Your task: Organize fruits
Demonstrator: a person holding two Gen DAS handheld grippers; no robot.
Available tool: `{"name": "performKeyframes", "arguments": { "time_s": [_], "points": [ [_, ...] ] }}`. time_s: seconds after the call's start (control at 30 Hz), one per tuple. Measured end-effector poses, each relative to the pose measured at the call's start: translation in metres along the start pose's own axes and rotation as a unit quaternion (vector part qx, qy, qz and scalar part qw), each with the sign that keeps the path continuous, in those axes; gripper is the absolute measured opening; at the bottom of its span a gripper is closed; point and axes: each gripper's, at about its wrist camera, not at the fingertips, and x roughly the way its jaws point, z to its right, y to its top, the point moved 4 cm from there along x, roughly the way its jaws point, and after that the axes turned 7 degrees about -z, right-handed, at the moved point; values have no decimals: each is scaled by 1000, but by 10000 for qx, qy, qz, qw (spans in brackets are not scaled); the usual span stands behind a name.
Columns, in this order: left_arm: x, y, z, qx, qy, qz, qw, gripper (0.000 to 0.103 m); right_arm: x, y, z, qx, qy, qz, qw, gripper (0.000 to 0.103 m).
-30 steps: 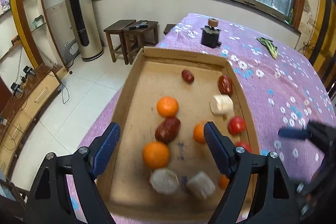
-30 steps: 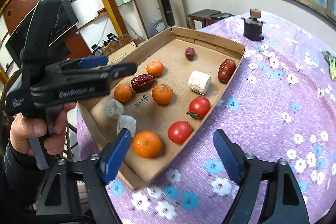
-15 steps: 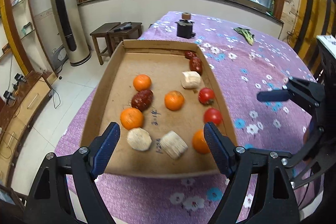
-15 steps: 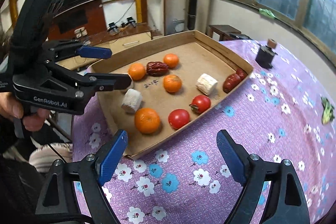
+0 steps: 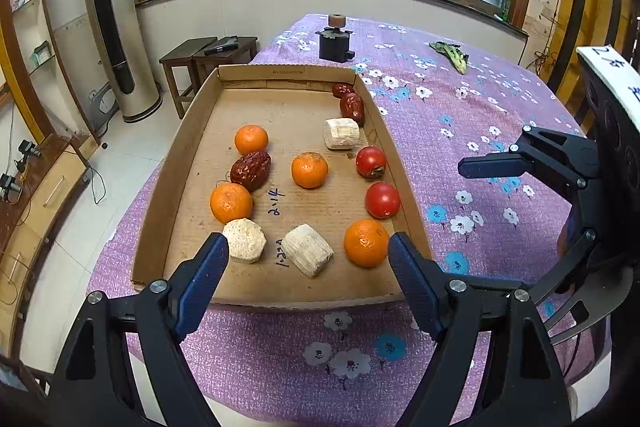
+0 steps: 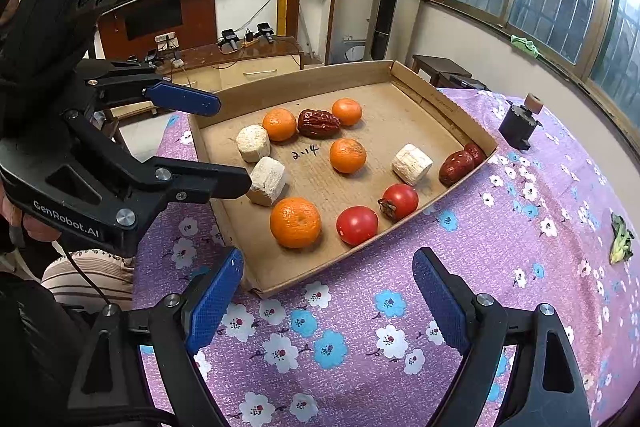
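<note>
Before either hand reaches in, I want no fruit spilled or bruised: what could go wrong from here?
1. The cardboard tray hangs past the table's edge on its left side; pressing down there could tip it.
2. The oranges and tomatoes lie loose and round; a nudge could roll them.
3. The dark red date touches two oranges, so open left tongs may knock a neighbour.
</note>
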Motion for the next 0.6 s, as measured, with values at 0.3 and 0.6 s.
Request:
{"name": "performKeyframes", "arguments": {
  "time_s": [0.3, 0.6],
  "points": [
    [-6, 3, -3, -78, -10, 67, 9999, 82, -1, 2, -4, -38, 19, 38, 10000, 88],
    [-10, 5, -7, -220, -110, 168, 9996, 82, -4, 1, -2, 12, 58, 83, 9999, 88]
  ]
}}
